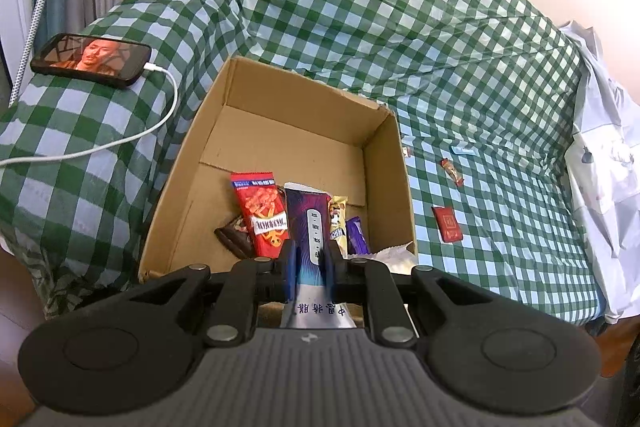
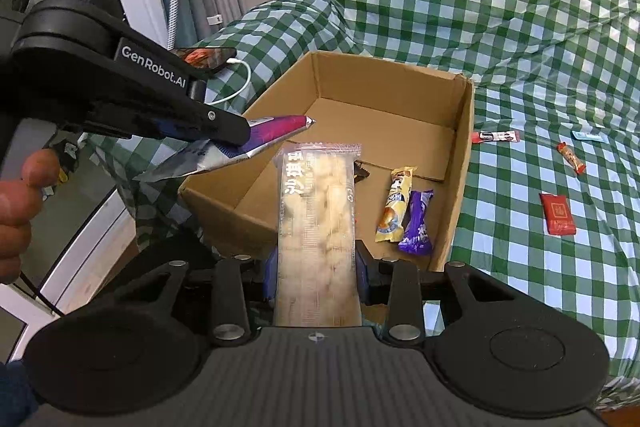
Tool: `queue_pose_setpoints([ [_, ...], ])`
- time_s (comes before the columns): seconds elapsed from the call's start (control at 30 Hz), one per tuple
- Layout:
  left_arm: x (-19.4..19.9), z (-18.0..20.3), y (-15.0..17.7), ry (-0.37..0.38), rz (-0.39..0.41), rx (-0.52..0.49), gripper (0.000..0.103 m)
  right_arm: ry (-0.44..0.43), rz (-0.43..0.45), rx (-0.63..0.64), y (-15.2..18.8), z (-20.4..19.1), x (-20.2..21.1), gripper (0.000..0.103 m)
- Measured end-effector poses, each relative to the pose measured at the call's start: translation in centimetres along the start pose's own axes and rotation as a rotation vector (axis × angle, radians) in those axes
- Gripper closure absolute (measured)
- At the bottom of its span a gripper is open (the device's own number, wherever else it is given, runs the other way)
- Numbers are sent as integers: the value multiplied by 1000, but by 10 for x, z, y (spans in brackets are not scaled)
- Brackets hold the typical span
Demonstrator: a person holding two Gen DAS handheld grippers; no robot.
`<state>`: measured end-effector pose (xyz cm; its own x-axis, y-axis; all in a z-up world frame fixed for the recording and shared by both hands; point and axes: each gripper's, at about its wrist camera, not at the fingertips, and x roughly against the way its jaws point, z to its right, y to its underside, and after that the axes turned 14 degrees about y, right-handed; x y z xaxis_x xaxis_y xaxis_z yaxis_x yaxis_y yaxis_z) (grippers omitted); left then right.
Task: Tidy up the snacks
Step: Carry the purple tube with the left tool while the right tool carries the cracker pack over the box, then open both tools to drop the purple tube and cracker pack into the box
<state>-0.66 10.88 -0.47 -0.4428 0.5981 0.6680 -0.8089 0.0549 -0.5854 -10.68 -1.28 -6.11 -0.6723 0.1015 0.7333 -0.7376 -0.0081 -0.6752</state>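
left gripper [image 1: 310, 263] pinching your purple foil packet [image 1: 310, 223] over the brown cardboard box [image 1: 280, 131] | right gripper [image 2: 316, 267] clamping the clear crispy-rice bar [image 2: 318, 227], box just ahead | heads up: packets might collide and snag

Both views are evenly and brightly lit by soft daylight; no hard shadows fall across the checked cloth [image 1: 460, 27]. Inside the cardboard box [image 1: 280, 131] the walls cast mild shade onto the floor. Glare shows on the phone screen [image 1: 92, 57] and on the clear wrapper [image 2: 316, 227] in the right wrist view. Fisheye distortion bends straight lines strongly toward the edges; corners vignette to black. Focus is sharp centrally, slightly soft at the borders. No motion blur.
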Motion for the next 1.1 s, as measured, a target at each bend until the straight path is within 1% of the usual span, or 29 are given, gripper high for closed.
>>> queue_pose_setpoints([
  [0.27, -30, -12, -26, -5, -22, 24, 87, 10, -21, -29, -17, 11, -24, 65],
  [0.53, -64, -16, -53, -19, -38, 21, 87, 14, -51, -50, -40, 22, -63, 65],
  [0.77, -98, -25, -61, -44, -81, 33, 87, 11, -86, -61, -48, 28, -98, 65],
  [0.9, -114, -30, -62, -58, -108, 38, 87, 4, -104, -63, -50, 30, -111, 65],
  [1.0, -126, -34, -62, -62, -139, 44, 85, -2, -116, -59, -50, 30, -118, 65],
  [1.03, -129, -36, -63, -69, -146, 55, 79, -5, -120, -58, -51, 30, -121, 65],
  [1.07, -131, -38, -64, -76, -147, 65, 70, -7, -126, -54, -51, 29, -124, 64],
  [1.1, -131, -40, -65, -81, -147, 69, 42, -11, -133, -47, -51, 29, -127, 63],
])
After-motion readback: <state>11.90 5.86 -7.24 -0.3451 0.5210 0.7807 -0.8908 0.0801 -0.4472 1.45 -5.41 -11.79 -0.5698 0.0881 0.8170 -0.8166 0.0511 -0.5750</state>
